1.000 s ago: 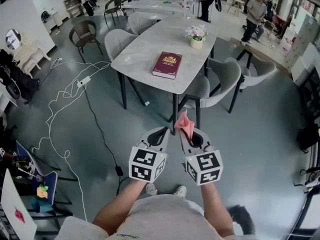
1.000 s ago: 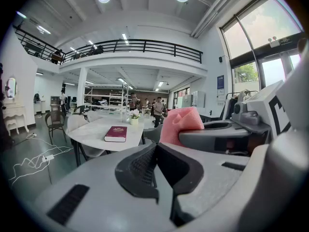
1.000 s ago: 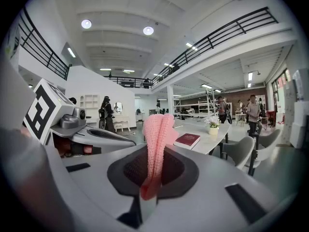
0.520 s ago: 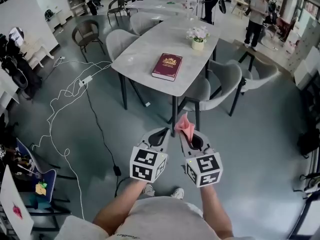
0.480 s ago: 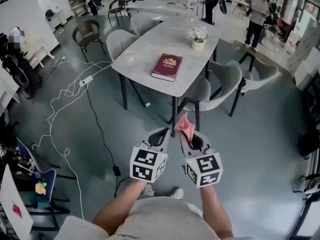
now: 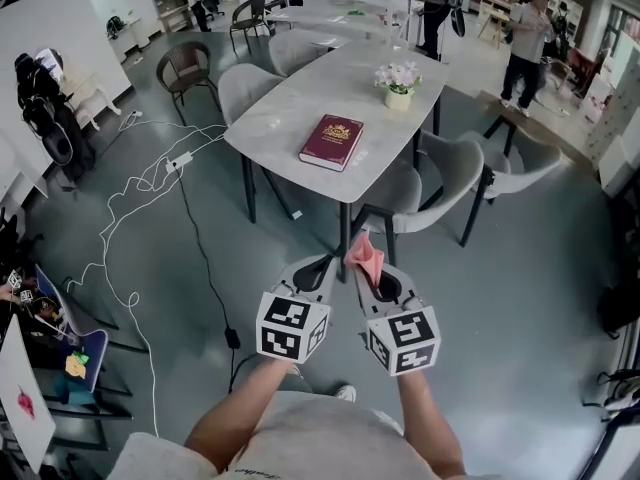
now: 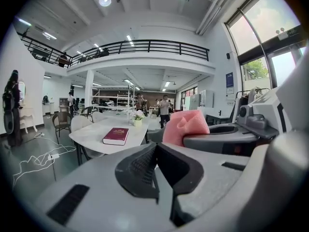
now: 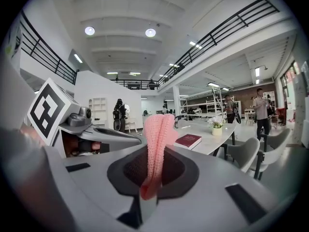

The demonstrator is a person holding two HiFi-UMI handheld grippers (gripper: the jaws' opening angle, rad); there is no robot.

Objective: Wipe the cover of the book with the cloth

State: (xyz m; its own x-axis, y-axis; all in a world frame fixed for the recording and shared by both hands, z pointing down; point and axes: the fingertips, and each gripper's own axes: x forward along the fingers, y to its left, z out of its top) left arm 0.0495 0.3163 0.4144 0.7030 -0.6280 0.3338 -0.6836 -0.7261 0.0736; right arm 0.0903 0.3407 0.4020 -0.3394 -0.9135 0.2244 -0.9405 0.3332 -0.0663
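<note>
A dark red book (image 6: 332, 142) with gold print lies flat near the front end of the grey marble table (image 6: 290, 98); it shows small in the left gripper view (image 7: 116, 136) and the right gripper view (image 8: 189, 140). My right gripper (image 6: 362, 265) is shut on a folded pink cloth (image 6: 363, 255) that stands up from its jaws (image 8: 155, 144). My left gripper (image 6: 318, 271) is shut with nothing in it, close beside the right one. Both hang over the floor, well short of the table.
Grey chairs (image 6: 440, 183) stand round the table, one at its near right corner. A small pot of white flowers (image 6: 399, 83) sits behind the book. White cables (image 6: 140, 203) trail over the floor at left. People (image 6: 525, 38) stand at the back.
The view has shifted a little toward the table. Both grippers keep the same hold and the same place side by side.
</note>
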